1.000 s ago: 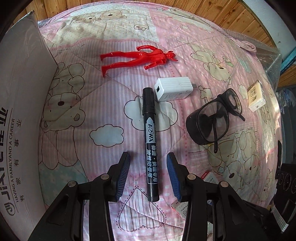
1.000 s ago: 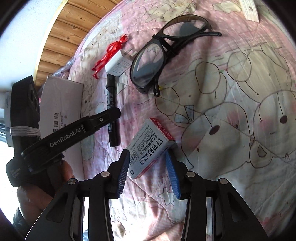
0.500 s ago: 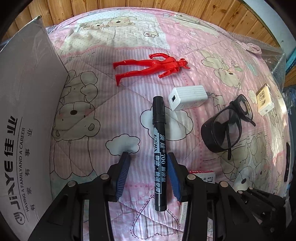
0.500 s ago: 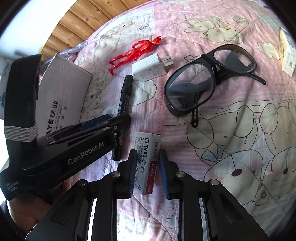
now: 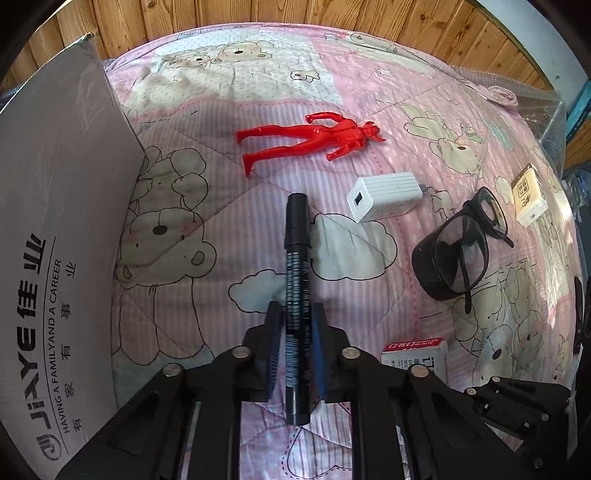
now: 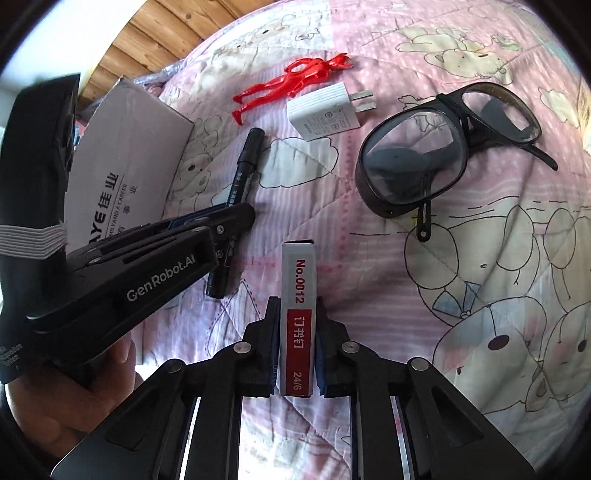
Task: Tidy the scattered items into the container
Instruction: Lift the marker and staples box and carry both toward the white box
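My left gripper is shut on a black marker, which points away over the pink quilt. The same marker shows in the right wrist view, held by the left gripper. My right gripper is shut on a white and red staple box, held on its edge. The staple box also appears low right in the left wrist view. A grey cardboard box, the container, stands at the left; the cardboard box is beside the left gripper.
On the quilt lie a red toy figure, a white charger plug, black safety glasses and a small yellowish packet. A wooden wall runs behind the bed. A hand holds the left gripper.
Both grippers have closed: the left on the marker, the right on the staple box, which now stands on its edge. Both items look lifted slightly off the quilt.
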`<state>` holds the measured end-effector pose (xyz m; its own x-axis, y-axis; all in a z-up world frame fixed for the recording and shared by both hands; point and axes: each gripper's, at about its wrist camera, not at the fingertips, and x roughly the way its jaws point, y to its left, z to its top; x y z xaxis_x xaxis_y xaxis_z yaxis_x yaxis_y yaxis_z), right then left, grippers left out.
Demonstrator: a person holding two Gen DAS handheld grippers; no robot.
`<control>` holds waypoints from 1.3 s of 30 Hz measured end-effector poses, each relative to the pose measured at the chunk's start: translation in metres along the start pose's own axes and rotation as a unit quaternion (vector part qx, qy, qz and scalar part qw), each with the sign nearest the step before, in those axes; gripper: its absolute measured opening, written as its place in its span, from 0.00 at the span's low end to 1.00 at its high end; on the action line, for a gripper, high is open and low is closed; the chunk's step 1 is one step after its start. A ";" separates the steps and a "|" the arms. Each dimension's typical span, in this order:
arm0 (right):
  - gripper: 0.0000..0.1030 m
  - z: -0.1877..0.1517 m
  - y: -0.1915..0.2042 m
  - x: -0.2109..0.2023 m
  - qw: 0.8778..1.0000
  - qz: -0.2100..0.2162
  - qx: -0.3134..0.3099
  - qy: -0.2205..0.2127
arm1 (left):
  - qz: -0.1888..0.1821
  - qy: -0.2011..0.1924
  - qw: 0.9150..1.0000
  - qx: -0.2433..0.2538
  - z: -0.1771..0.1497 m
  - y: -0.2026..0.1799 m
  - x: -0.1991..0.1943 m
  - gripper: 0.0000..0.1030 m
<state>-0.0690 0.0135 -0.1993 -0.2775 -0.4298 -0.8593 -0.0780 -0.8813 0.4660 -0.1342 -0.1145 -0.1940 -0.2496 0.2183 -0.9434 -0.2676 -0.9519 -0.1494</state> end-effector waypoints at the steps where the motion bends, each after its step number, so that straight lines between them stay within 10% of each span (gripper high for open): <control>1: 0.15 0.000 -0.001 -0.003 1.000 0.000 0.000 -0.003 | -0.005 0.001 1.000 -0.007 -0.001 0.003 -0.002 0.14; 39: 0.15 -0.042 0.033 -0.060 0.998 -0.033 -0.052 -0.025 | -0.052 -0.047 0.997 -0.027 -0.060 -0.007 -0.106 0.14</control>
<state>-0.0141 0.0021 -0.1411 -0.3234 -0.3617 -0.8744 0.0008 -0.9242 0.3820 -0.0499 -0.1435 -0.1111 -0.3101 0.3341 -0.8901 -0.2477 -0.9323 -0.2636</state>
